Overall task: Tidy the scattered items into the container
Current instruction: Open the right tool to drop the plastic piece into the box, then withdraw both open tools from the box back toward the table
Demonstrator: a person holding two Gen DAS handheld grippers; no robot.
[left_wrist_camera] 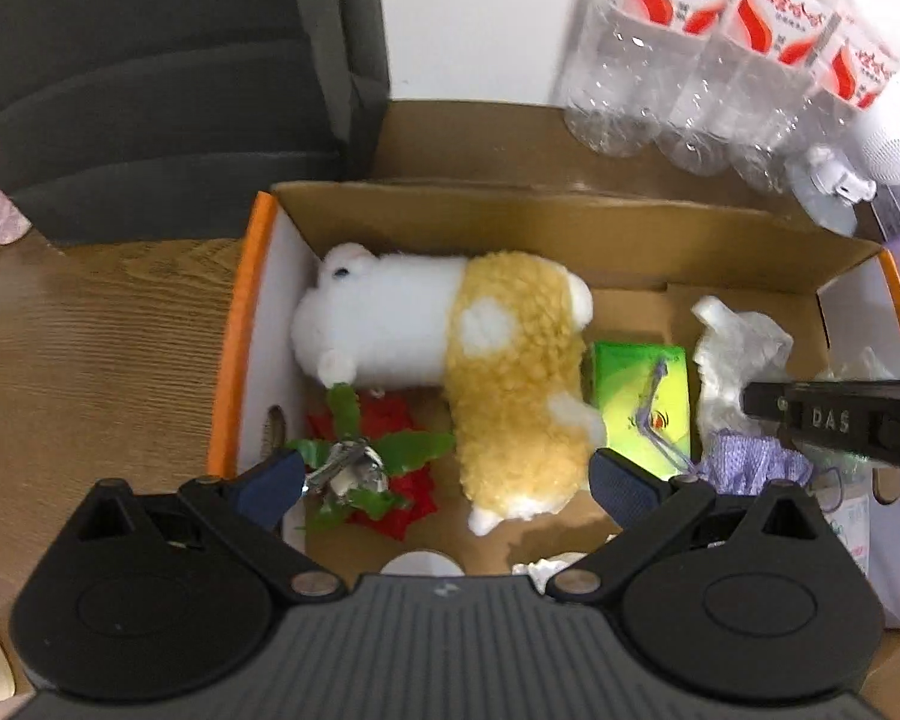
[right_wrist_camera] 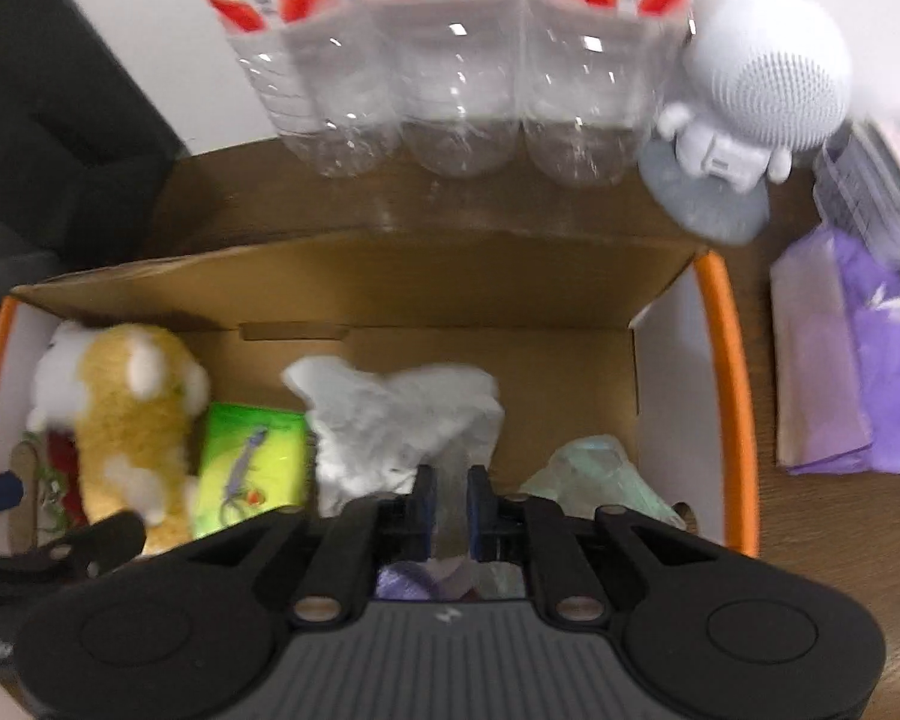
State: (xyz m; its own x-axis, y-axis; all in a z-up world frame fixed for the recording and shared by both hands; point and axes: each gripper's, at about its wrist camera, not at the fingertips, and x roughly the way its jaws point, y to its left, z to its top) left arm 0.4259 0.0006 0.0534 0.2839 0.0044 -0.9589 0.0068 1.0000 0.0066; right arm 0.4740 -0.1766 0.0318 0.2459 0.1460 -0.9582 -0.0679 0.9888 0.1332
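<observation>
A cardboard box with an orange rim (left_wrist_camera: pixel 234 360) (right_wrist_camera: pixel 727 396) stands on the wooden table. Inside lie a white-and-yellow plush toy (left_wrist_camera: pixel 510 372) (right_wrist_camera: pixel 132 420), a green packet (left_wrist_camera: pixel 642 396) (right_wrist_camera: pixel 252 456), a red-and-green foil ornament (left_wrist_camera: pixel 390 462), crumpled white plastic (left_wrist_camera: pixel 732 354) (right_wrist_camera: pixel 390 414), a purple pouch (left_wrist_camera: pixel 750 462) and a pale green bag (right_wrist_camera: pixel 600 474). My left gripper (left_wrist_camera: pixel 444 480) hangs open over the box's near left part, its fingers straddling the plush toy's lower end without touching it. My right gripper (right_wrist_camera: pixel 452 501) points down into the box, jaws parted by a narrow gap, with a fold of the white plastic between them.
A shrink-wrapped pack of water bottles (left_wrist_camera: pixel 720 60) (right_wrist_camera: pixel 450 90) stands just behind the box. A white astronaut figure (right_wrist_camera: pixel 762 78) and purple packets (right_wrist_camera: pixel 858 360) sit at the right. A dark chair (left_wrist_camera: pixel 150 60) is at the back left, with bare wooden table (left_wrist_camera: pixel 90 360) left of the box.
</observation>
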